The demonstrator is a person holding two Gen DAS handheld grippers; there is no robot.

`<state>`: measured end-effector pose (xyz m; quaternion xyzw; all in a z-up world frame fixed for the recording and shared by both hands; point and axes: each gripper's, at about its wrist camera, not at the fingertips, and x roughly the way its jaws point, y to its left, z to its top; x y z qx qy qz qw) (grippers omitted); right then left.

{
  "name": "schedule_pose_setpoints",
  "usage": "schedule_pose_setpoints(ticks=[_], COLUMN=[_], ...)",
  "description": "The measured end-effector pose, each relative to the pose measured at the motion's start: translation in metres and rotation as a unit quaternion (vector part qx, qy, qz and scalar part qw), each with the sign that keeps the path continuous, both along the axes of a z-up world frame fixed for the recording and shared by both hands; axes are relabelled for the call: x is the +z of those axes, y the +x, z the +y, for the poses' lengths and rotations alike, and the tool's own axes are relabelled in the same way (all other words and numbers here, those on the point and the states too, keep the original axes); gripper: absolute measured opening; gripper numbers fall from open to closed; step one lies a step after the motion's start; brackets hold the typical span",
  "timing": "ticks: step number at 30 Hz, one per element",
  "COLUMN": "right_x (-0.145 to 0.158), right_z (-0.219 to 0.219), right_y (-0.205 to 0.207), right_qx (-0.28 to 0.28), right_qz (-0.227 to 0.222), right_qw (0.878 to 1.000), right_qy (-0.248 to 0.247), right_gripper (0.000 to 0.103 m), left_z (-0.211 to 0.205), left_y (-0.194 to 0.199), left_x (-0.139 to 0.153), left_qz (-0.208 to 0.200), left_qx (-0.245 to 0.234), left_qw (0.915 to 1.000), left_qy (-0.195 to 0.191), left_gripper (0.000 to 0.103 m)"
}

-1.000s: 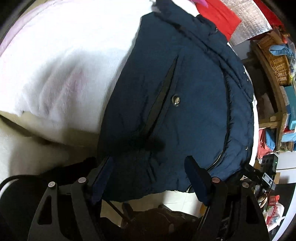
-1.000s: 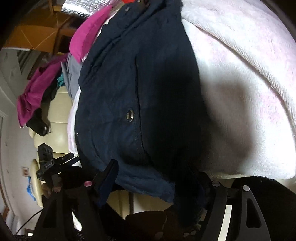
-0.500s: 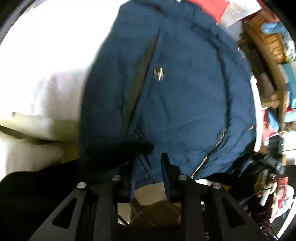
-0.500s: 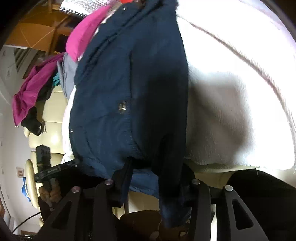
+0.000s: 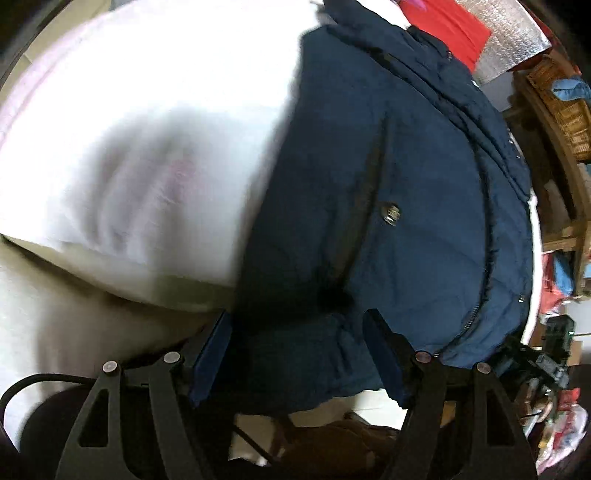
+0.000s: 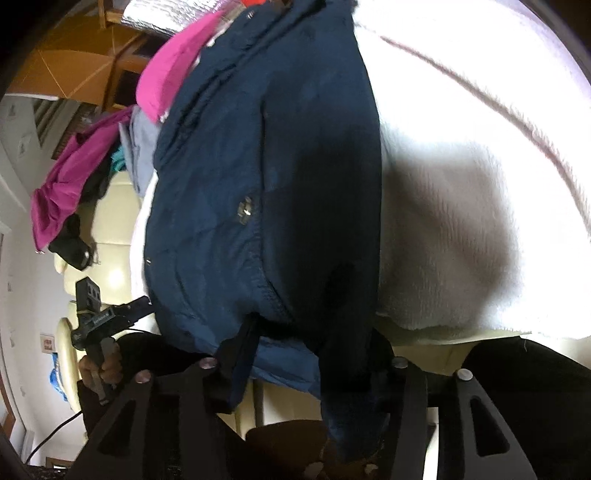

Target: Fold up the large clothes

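Here, a navy padded jacket [image 5: 424,206] lies spread on a fluffy white blanket [image 5: 147,147], its hem hanging over the near edge. A metal snap [image 5: 391,215] sits beside a dark pocket slit on its front, and a zipper [image 5: 476,306] runs down toward the hem.

In the left wrist view, the left gripper [image 5: 299,354] has its fingers spread wide, with the jacket's hem bunched between them; whether the pads touch the cloth cannot be told. In the right wrist view, the right gripper [image 6: 295,365] also has its fingers apart, straddling the hem at the jacket's other lower corner, with cloth draping over both fingers.

The left gripper [image 6: 110,314], held in a hand [image 6: 99,369], also shows at the left of the right wrist view, just beside the jacket. A magenta garment [image 6: 173,74] and a red cloth [image 5: 454,33] lie past the collar.
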<state>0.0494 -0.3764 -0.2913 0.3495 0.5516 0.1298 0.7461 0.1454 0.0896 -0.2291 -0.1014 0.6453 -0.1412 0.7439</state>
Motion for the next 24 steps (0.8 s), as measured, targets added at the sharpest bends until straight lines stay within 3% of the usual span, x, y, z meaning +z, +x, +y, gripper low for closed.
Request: schedule_pose_setpoints(ticks=[2,4,6,8,11,12,13,14,17,18,20,21,24], right_x=[0.002,0.007,0.018,0.037,0.051,0.046,0.033,0.02,0.002,0.004,0.02,0.027,0.06], right_z=[0.004,0.01,0.017,0.021,0.022,0.021,0.019,0.015,0.012,0.013,0.014,0.016,0.015], right_y=[0.001,0.002,0.001,0.0,0.004,0.007,0.012,0.014,0.015,0.015,0.013,0.012,0.011], right_qx=[0.006,0.013,0.024,0.035,0.047,0.052,0.05,0.041,0.037,0.038,0.05,0.053,0.062], right_qz=[-0.007,-0.012,-0.027,-0.068,-0.098,-0.087,-0.057,-0.029,-0.004,-0.005,-0.033,-0.045,-0.099], right_qw=[1.0,0.999,0.999,0.997,0.994,0.995,0.997,0.999,0.999,0.999,0.998,0.997,0.993], right_qy=[-0.01,-0.027,-0.025,-0.004,0.008,0.008,0.006,0.006,-0.022,-0.026,-0.025,-0.027,-0.03], right_gripper=[0.059,0.057,0.044,0.038,0.04,0.043,0.058,0.066,0.062,0.059,0.035,0.03,0.019], left_z=[-0.009,-0.018,-0.03,-0.03,-0.019,-0.016,-0.016,-0.017,-0.032,-0.037,-0.04,-0.045,-0.044], left_y=[0.001,-0.001,-0.004,-0.005,0.002,0.001,0.002,-0.001,-0.004,-0.005,-0.005,-0.004,-0.001], left_x=[-0.004,-0.006,-0.005,0.003,0.0,-0.004,-0.009,-0.011,-0.013,-0.013,-0.011,-0.009,0.004], left_qz=[-0.005,-0.012,-0.021,-0.031,-0.018,-0.011,-0.001,0.003,-0.007,-0.01,-0.02,-0.022,-0.032], left_qx=[-0.013,-0.025,-0.042,-0.048,-0.031,-0.024,-0.018,-0.021,-0.05,-0.052,-0.055,-0.055,-0.057], left_qw=[0.9999,0.9996,0.9988,0.9981,0.9984,0.9989,0.9992,0.9991,0.9985,0.9985,0.9983,0.9982,0.9976], left_qy=[-0.005,-0.01,-0.012,-0.022,-0.043,-0.039,-0.036,-0.035,-0.02,-0.014,-0.001,0.004,-0.022], left_gripper=[0.073,0.07,0.041,0.034,0.034,0.041,0.048,0.062,0.066,0.059,0.033,0.021,0.011])
